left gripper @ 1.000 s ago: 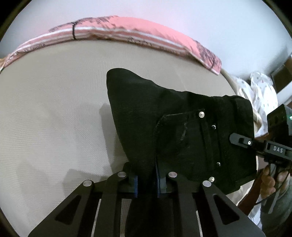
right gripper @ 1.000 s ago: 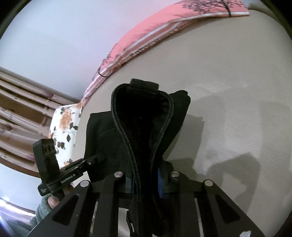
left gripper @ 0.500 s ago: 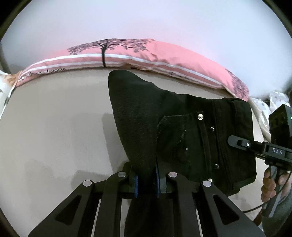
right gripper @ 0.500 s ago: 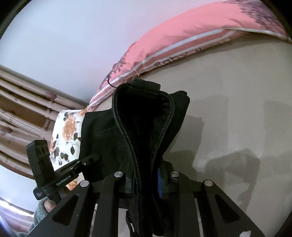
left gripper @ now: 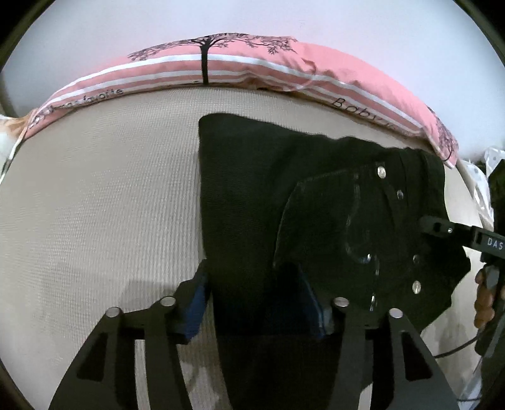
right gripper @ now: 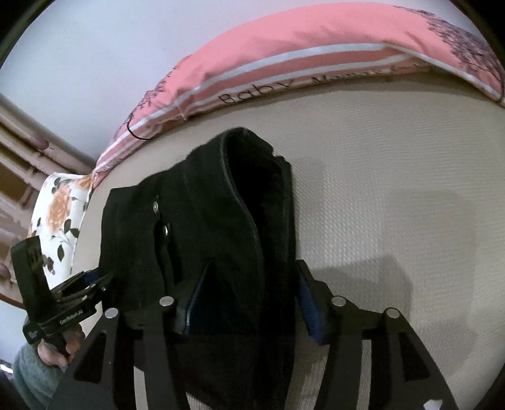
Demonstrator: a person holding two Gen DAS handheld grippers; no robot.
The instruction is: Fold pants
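Both my jaws have just been opening: left gripper (left gripper: 255,302) and right gripper (right gripper: 249,302) released, thick black denim pants (left gripper: 315,205) lying slack between them.

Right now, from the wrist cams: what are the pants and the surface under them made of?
Pants: black denim by the look, matte with a coarse weave, metal rivets and stitched pocket seams. Surface: beige textile, probably a mattress cover or woven sheet; a fine raised grid texture shows, no sheen. The fibre of either cannot be told.

Beige textured mattress (left gripper: 94,205), pink striped pillow (left gripper: 240,69), plain pale wall (left gripper: 252,19)
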